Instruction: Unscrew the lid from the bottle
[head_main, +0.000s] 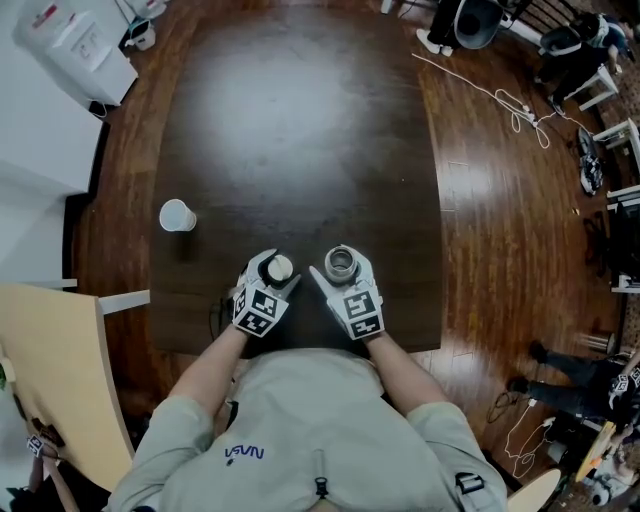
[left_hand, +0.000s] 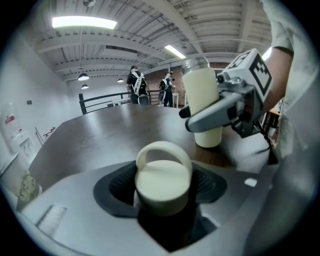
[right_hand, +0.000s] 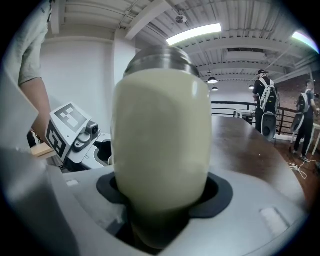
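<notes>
The cream bottle (right_hand: 160, 145) with a bare steel neck (head_main: 342, 263) stands upright on the dark table, and my right gripper (head_main: 340, 268) is shut on its body. The same bottle (left_hand: 202, 105) shows in the left gripper view, clamped by the right gripper (left_hand: 225, 107). Off the bottle, the cream lid (left_hand: 162, 177) with its loop handle sits between the jaws of my left gripper (head_main: 276, 270), which is shut on it. In the head view the lid (head_main: 279, 267) is just left of the bottle, near the table's front edge.
A white paper cup (head_main: 177, 215) stands on the dark wooden table (head_main: 300, 130) to the left. A white appliance (head_main: 75, 45) sits at the far left corner. Cables (head_main: 500, 100) lie on the floor at the right. Two people (left_hand: 137, 82) stand far off.
</notes>
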